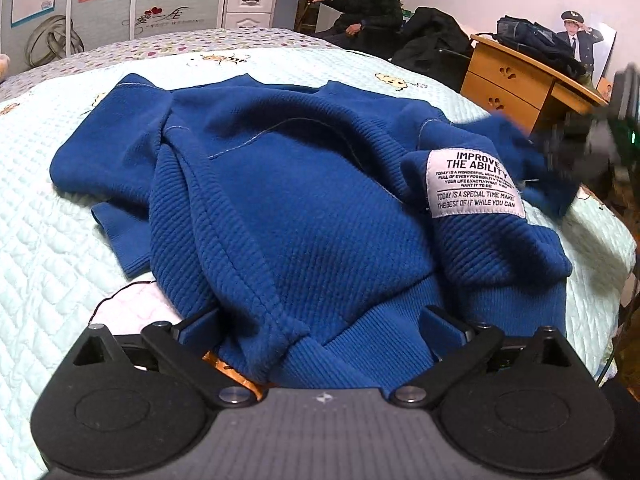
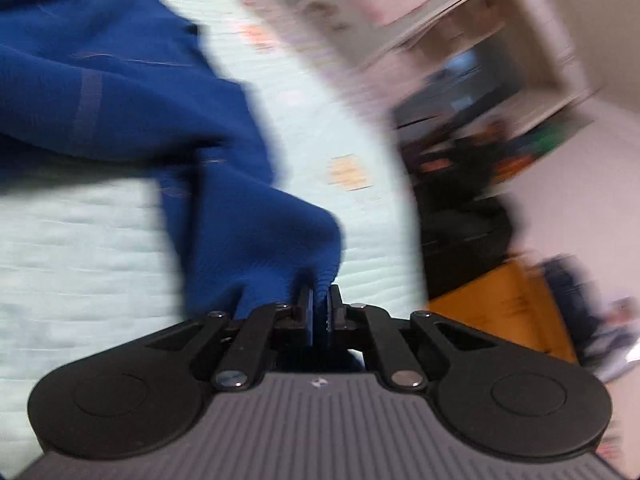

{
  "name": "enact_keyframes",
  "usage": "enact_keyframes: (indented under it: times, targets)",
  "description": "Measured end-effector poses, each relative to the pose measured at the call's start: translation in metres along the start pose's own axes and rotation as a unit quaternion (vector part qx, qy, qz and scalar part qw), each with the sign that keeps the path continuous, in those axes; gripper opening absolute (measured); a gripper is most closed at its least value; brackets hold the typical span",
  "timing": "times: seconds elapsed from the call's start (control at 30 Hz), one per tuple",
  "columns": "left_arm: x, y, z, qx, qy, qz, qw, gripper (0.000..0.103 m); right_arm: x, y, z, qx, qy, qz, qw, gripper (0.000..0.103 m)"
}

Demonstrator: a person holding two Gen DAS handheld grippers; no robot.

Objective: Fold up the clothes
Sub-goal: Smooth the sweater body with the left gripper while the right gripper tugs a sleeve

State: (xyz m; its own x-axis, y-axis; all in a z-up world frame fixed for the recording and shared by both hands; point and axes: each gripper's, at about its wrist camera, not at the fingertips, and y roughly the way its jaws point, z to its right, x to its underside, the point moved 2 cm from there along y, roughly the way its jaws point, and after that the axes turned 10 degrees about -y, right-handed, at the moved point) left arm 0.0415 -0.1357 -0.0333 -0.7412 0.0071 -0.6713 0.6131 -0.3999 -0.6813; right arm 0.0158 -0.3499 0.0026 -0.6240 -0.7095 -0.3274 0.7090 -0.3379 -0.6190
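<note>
Bed quilt (image 1: pixel 48 216): one, pale and stitched, bearing everything.
Blue sweatshirt (image 1: pixel 304 216): one, rumpled across the quilt, white patch (image 1: pixel 474 184) turned up.
Right gripper (image 2: pixel 320 312): pinching a blue corner, lifted clear — a fold looks underway; next, carry it across.
Left gripper (image 1: pixel 316 328): spread wide around the near ribbed hem — gripping nothing.

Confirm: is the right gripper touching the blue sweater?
Touching. The right wrist view shows the right gripper with its jaws closed on a bunched fold of the blue sweater, no gap visible.
</note>
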Motion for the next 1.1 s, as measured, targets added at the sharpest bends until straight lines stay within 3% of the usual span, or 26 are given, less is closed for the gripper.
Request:
enact_keyframes:
  times: [0.03,0.13,0.17,0.2,0.3,0.4,0.47,0.57,0.63,0.73,0.83,0.93,0.97,1.07,1.1]
  targets:
    - [0.0,0.0,-0.001,0.002,-0.001,0.0,1.0,0.102,0.004,0.002,-0.006,-0.043,0.008,-0.022,0.999,0.008]
    - [0.0,0.0,-0.002,0.01,-0.003,0.0,0.9999,0.102,0.02,-0.01,0.002,-0.086,0.11,-0.021,0.99,0.01]
    - [-0.001,0.0,-0.003,0.012,-0.004,-0.002,0.9999,0.102,0.025,-0.016,0.011,-0.097,0.156,-0.02,0.983,0.015]
    - [-0.001,0.0,-0.004,0.013,-0.006,-0.003,0.9999,0.102,0.031,-0.022,0.024,-0.114,0.21,-0.012,0.971,0.02]
    - [-0.003,0.001,-0.003,0.013,-0.007,-0.007,0.9999,0.102,0.041,-0.044,0.063,-0.137,0.341,0.038,0.929,0.054]
    - [-0.003,0.002,-0.001,0.005,-0.002,-0.011,0.9999,0.102,0.042,-0.056,0.1,-0.121,0.427,0.101,0.891,0.076]
    - [-0.003,0.003,0.002,-0.002,0.003,-0.013,0.9999,0.102,0.035,-0.045,0.116,-0.11,0.454,0.112,0.877,0.081]
    - [-0.004,0.005,0.005,-0.01,0.008,-0.02,0.9997,0.102,0.027,-0.004,0.128,-0.13,0.492,0.105,0.854,0.08]
    - [-0.006,0.005,0.005,-0.013,0.007,-0.026,0.9995,0.102,0.023,0.029,0.123,-0.134,0.503,0.066,0.852,0.08]
    - [-0.009,0.007,0.005,-0.018,0.006,-0.036,0.9992,0.102,0.013,0.067,0.106,-0.155,0.498,0.018,0.853,0.078]
    - [-0.01,0.008,0.007,-0.024,0.006,-0.044,0.9987,0.102,0.009,0.083,0.087,-0.167,0.496,0.001,0.852,0.078]
    - [-0.012,0.01,0.008,-0.032,0.006,-0.051,0.9982,0.102,0.003,0.088,0.072,-0.158,0.478,0.003,0.864,0.078]
    - [-0.012,0.011,0.009,-0.035,0.006,-0.053,0.998,0.102,0.002,0.085,0.069,-0.158,0.469,0.006,0.869,0.07]
    - [-0.014,0.013,0.009,-0.04,0.003,-0.06,0.9974,0.103,-0.004,0.079,0.07,-0.191,0.458,0.031,0.868,0.016]
    - [-0.015,0.013,0.009,-0.041,0.001,-0.063,0.9972,0.103,-0.007,0.074,0.069,-0.185,0.449,0.034,0.874,0.01]
